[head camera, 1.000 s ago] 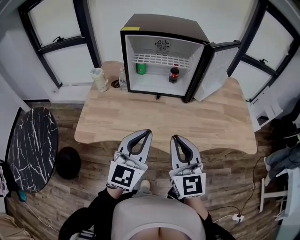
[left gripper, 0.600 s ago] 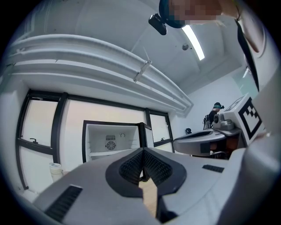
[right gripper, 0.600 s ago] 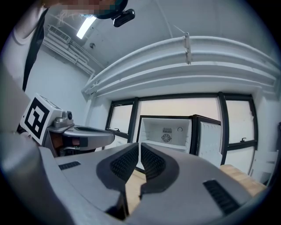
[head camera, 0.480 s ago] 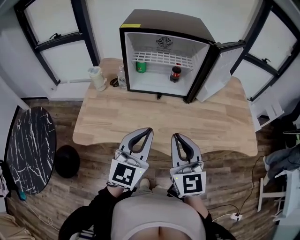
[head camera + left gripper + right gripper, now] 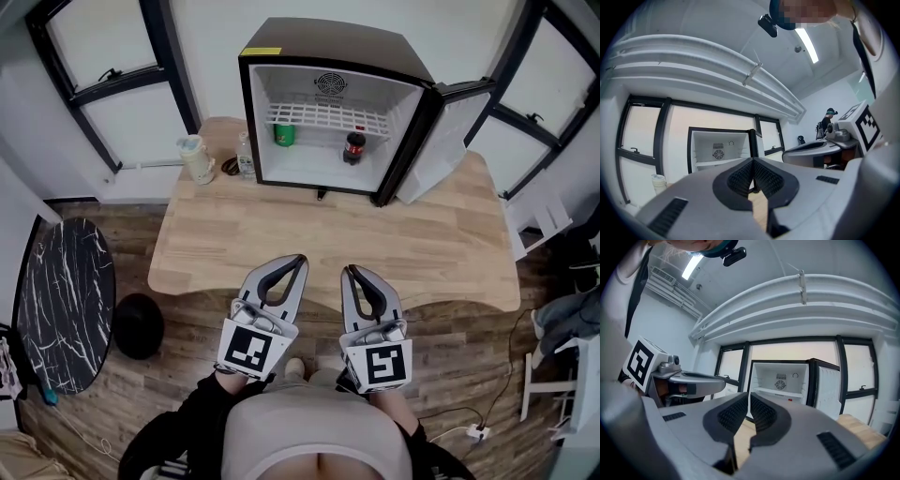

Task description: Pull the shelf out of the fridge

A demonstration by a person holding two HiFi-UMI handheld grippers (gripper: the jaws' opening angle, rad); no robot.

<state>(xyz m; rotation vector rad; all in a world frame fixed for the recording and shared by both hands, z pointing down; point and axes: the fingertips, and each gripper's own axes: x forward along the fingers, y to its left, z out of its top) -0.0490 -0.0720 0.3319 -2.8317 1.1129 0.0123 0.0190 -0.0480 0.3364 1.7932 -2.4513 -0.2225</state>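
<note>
A black mini fridge (image 5: 323,47) stands open at the back of a wooden table (image 5: 281,234), its door (image 5: 441,141) swung to the right. Inside, a white wire shelf (image 5: 323,118) spans the upper part. Below it stand a green can (image 5: 283,135) and a dark cola bottle (image 5: 352,148). My left gripper (image 5: 298,261) and right gripper (image 5: 345,272) are both shut and empty, held side by side near the table's front edge, far from the fridge. Both gripper views show the fridge (image 5: 721,150) (image 5: 780,380) ahead beyond shut jaws.
A white cup (image 5: 196,157), a small clear bottle (image 5: 246,155) and a dark object lie left of the fridge. A black marble round table (image 5: 61,300) and a black ball (image 5: 139,326) sit at lower left. Windows flank the fridge.
The view has shifted slightly; the grippers stay shut in the same place near the table's front edge.
</note>
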